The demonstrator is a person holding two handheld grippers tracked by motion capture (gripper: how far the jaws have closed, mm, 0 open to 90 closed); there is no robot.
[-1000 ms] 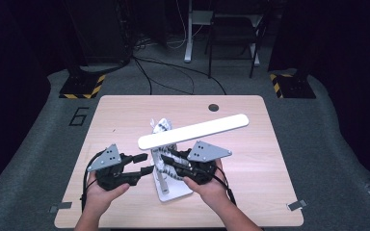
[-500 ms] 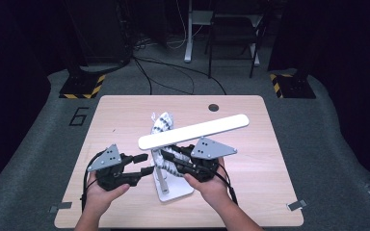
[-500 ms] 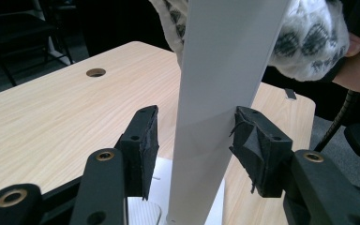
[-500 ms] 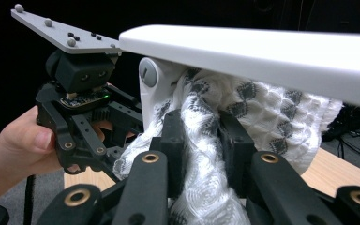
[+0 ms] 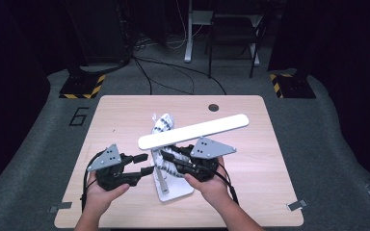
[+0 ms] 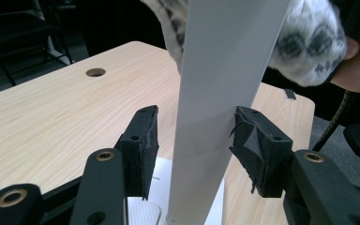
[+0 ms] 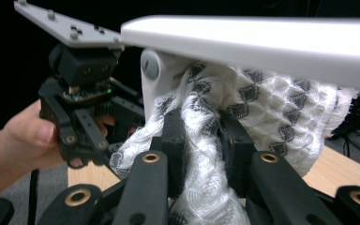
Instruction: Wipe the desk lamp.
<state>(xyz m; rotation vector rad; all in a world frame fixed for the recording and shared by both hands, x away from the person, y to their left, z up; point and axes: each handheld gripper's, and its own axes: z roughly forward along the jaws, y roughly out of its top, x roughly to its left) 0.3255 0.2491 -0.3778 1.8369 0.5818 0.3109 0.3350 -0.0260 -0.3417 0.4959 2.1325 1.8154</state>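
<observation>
A white desk lamp stands at the table's front middle, with a flat base (image 5: 176,188), an upright post (image 6: 215,93) and a long head bar (image 5: 192,131) slanting up to the right. A white cloth with a dark pattern (image 5: 163,122) hangs around the post under the bar. My right gripper (image 7: 204,136) is shut on a bunched fold of this cloth (image 7: 262,103), just right of the post. My left gripper (image 6: 194,140) stands open astride the post: one pad is at its edge, the other a small gap away.
The light wooden table (image 5: 250,159) has a round cable hole (image 5: 214,107) near its far edge. Beyond it on the dark floor are cables, metal stand legs and two yellow-and-black striped blocks (image 5: 79,86).
</observation>
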